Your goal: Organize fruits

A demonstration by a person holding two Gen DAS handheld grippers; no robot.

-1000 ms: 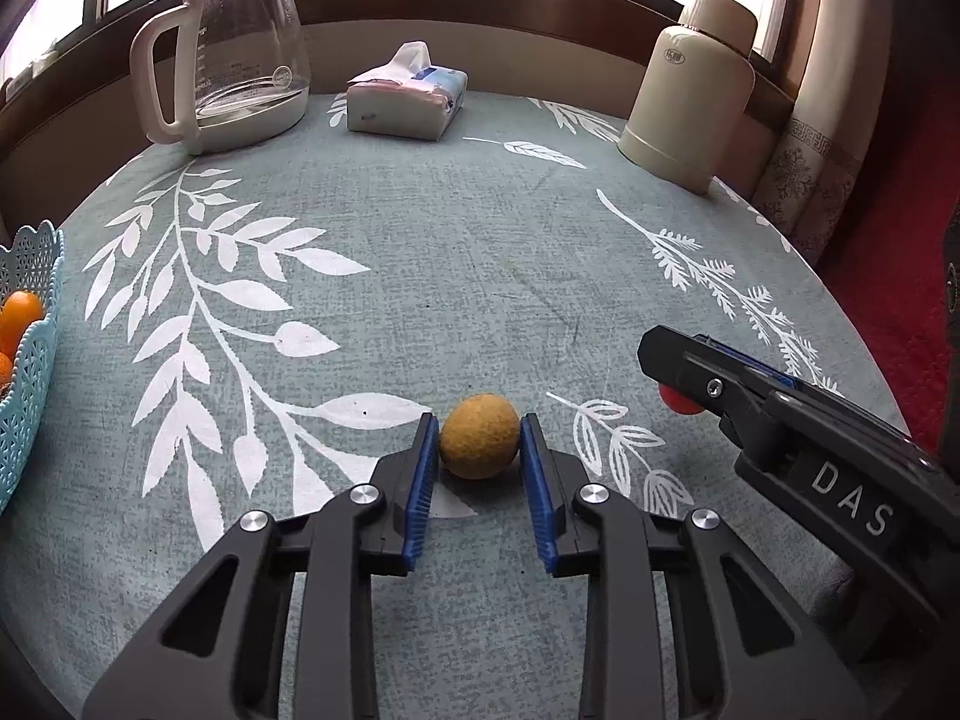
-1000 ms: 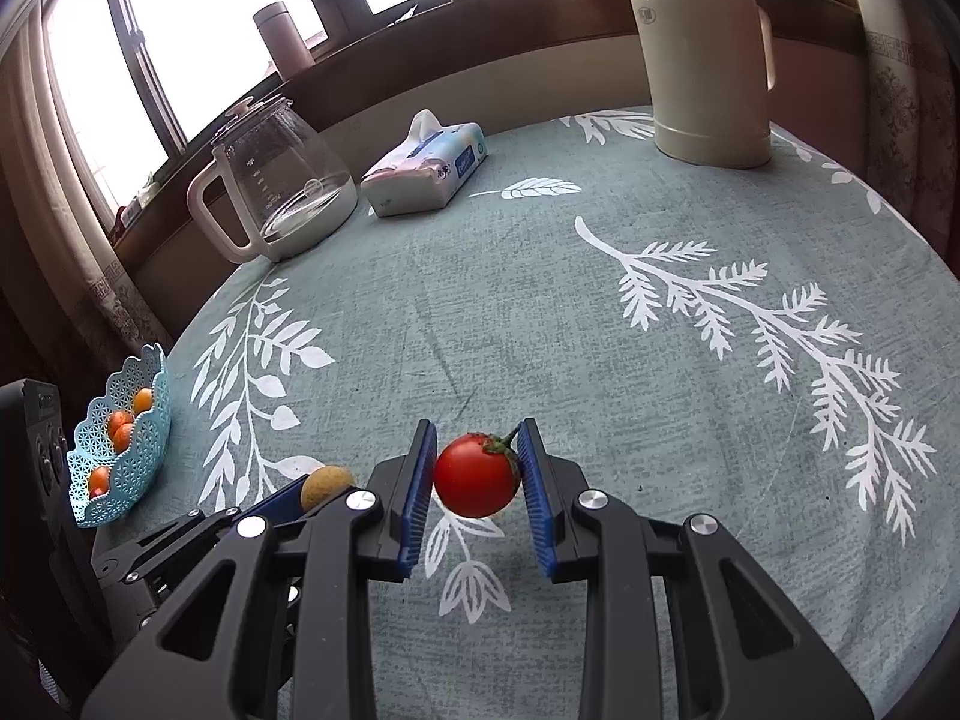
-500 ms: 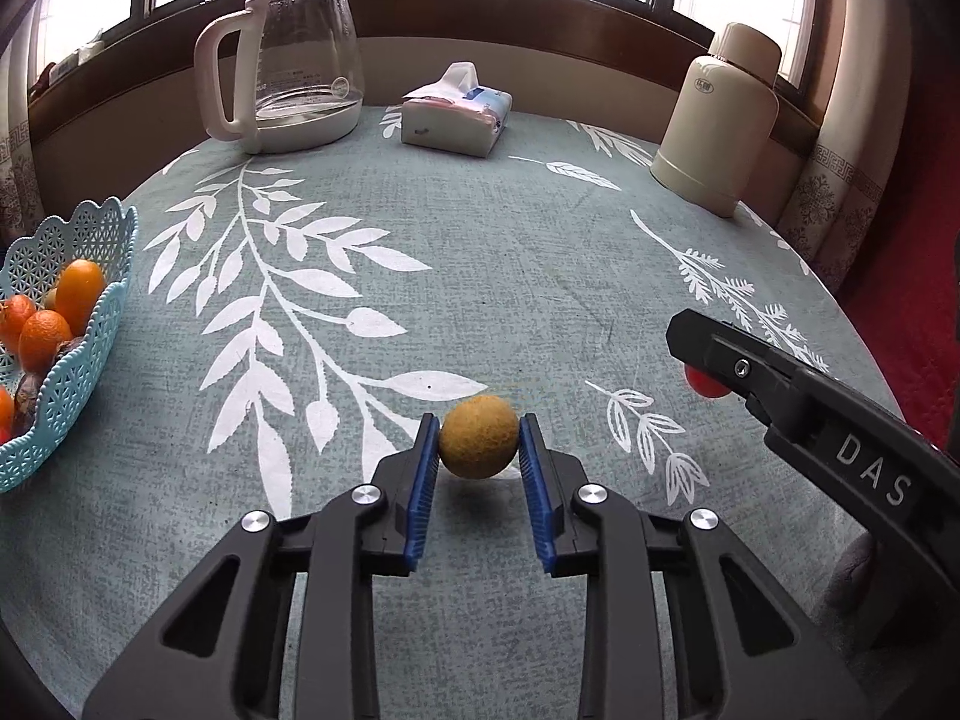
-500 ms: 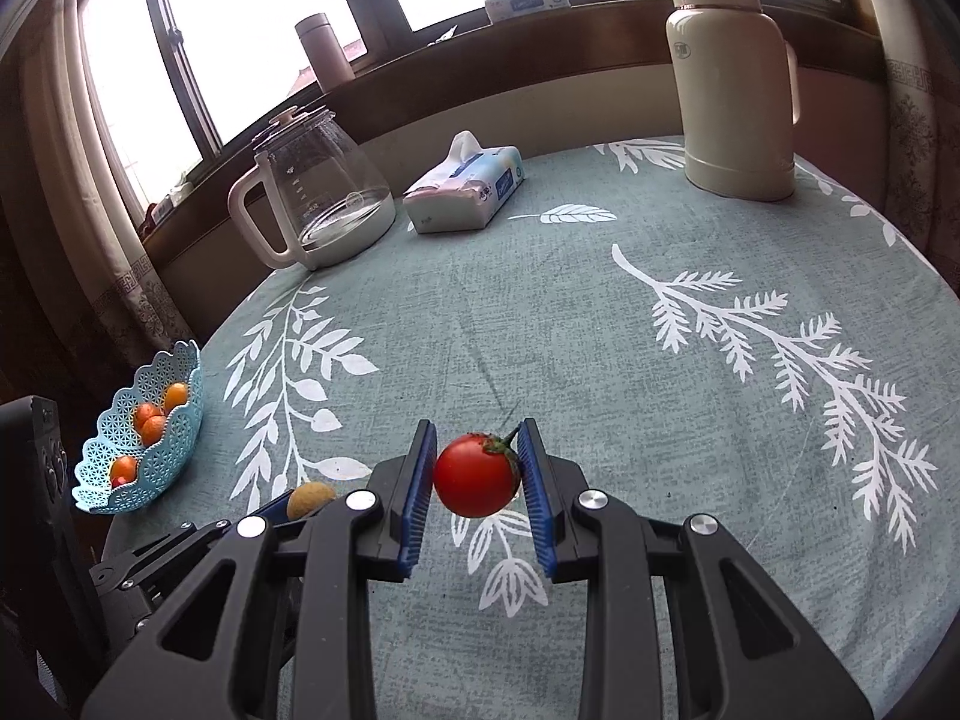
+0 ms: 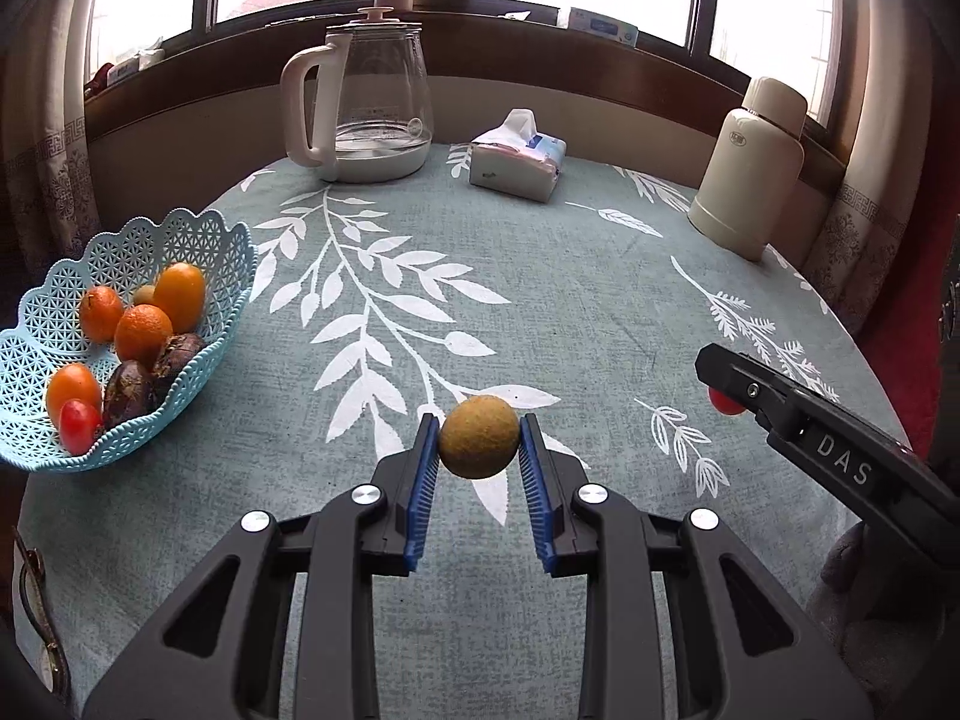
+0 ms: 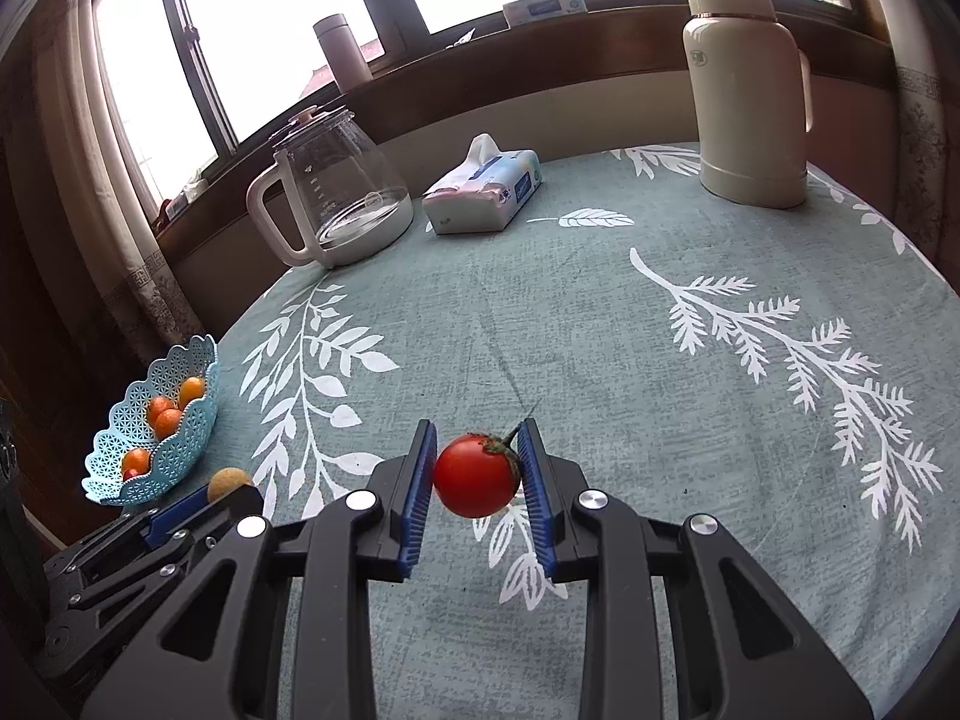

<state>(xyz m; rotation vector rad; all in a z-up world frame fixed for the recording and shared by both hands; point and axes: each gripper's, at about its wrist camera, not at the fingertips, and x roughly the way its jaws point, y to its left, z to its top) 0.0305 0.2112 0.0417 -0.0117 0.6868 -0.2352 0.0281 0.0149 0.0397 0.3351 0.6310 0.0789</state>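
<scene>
My left gripper point(image 5: 479, 450) is shut on a round yellow-brown fruit point(image 5: 479, 445), held above the teal tablecloth. A red tomato point(image 6: 477, 475) with a green stem is clamped in my right gripper point(image 6: 477, 468), also lifted off the cloth. A light blue lattice basket point(image 5: 198, 252) sits at the table's left edge with several oranges, dark fruits and a small red tomato in it. In the right wrist view the basket point(image 6: 120, 450) lies far left, with the left gripper and its yellow-brown fruit point(image 6: 228, 481) just right of it.
At the back of the round table stand a glass kettle point(image 5: 372, 102), a tissue pack point(image 5: 519, 162) and a cream thermos point(image 5: 750, 168). The right gripper's black body point(image 5: 840, 462) crosses the right side of the left wrist view. Windows and curtains ring the table.
Both grippers have risen with their fruits off the cloth. The left gripper has swung left, bringing the basket more fully into view.
</scene>
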